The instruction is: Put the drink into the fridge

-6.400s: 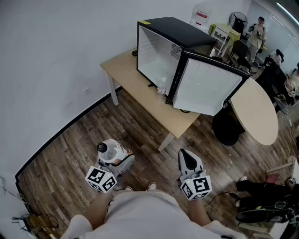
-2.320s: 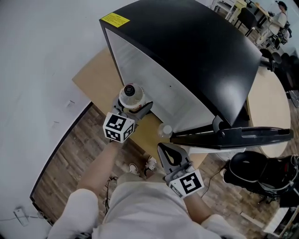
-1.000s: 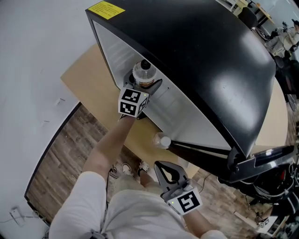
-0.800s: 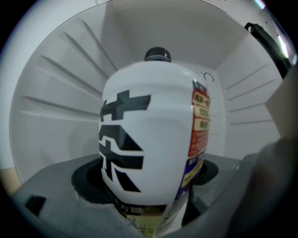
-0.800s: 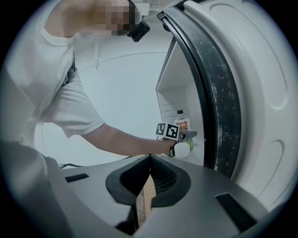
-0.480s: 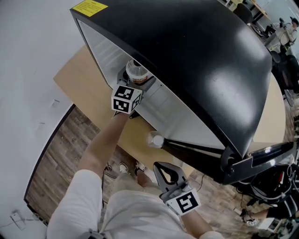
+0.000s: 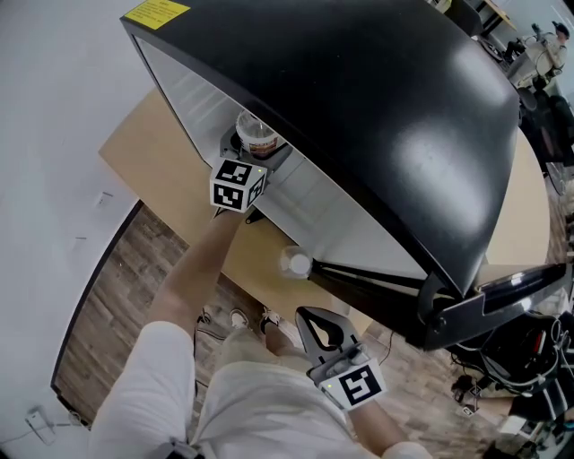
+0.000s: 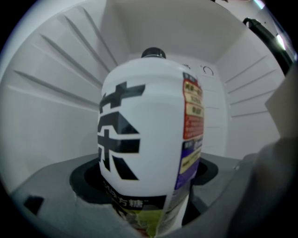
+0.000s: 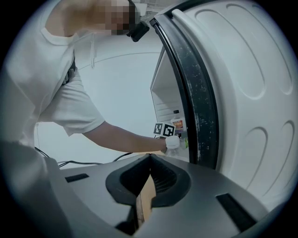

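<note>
**Drink held inside the open fridge**

White wall (image 7: pixel 45 108) and wood floor (image 7: pixel 108 296) at left. A tan table (image 7: pixel 148 157) carries the black fridge (image 7: pixel 377 99), with a yellow sticker (image 7: pixel 157 11) on top, print unreadable. The left hand-held gripper (image 7: pixel 254 151) is clamped on the drink (image 8: pixel 144 139), upright inside the white fridge interior. Its label has big black characters; the small print is unreadable. The right hand-held gripper (image 7: pixel 325 333) has its jaws together and is empty.

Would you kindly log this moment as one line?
left gripper: shut on drink bottle, inside fridge | right gripper: shut, empty, outside fridge | step: not yet released
</note>
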`<state>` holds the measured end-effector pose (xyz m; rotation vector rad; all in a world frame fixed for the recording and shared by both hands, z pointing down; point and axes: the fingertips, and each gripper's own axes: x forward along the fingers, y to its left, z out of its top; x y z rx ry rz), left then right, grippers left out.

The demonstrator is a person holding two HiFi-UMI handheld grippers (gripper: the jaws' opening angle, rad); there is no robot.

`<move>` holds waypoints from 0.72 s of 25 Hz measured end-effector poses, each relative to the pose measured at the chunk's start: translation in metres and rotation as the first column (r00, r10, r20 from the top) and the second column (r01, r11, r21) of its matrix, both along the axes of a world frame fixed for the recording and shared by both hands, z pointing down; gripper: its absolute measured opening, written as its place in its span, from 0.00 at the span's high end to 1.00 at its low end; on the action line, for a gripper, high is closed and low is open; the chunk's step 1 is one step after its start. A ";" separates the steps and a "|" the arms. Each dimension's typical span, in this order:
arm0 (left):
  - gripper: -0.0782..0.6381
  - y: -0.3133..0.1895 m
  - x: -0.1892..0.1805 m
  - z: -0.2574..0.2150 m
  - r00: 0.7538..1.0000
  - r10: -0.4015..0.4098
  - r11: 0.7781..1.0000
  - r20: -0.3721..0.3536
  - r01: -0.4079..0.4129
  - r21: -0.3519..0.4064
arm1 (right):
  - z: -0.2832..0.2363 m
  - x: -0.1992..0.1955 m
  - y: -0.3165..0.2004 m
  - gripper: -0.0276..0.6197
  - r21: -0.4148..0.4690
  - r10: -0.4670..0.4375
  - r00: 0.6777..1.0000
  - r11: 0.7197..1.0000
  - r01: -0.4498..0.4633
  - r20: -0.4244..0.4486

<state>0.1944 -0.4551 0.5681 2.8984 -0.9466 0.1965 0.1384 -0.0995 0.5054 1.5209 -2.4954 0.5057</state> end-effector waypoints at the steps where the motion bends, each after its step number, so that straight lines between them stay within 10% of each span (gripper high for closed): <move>1: 0.25 0.001 0.002 0.002 1.000 0.010 1.000 0.019 -0.010 0.002 | -0.001 0.000 0.001 0.95 0.004 0.000 1.000 1.000 0.000 -0.001; 18: 0.21 0.049 -0.056 -0.009 0.999 0.013 1.000 0.033 -0.013 -0.010 | -0.020 -0.030 -0.001 0.95 0.051 -0.006 0.999 0.999 0.008 -0.032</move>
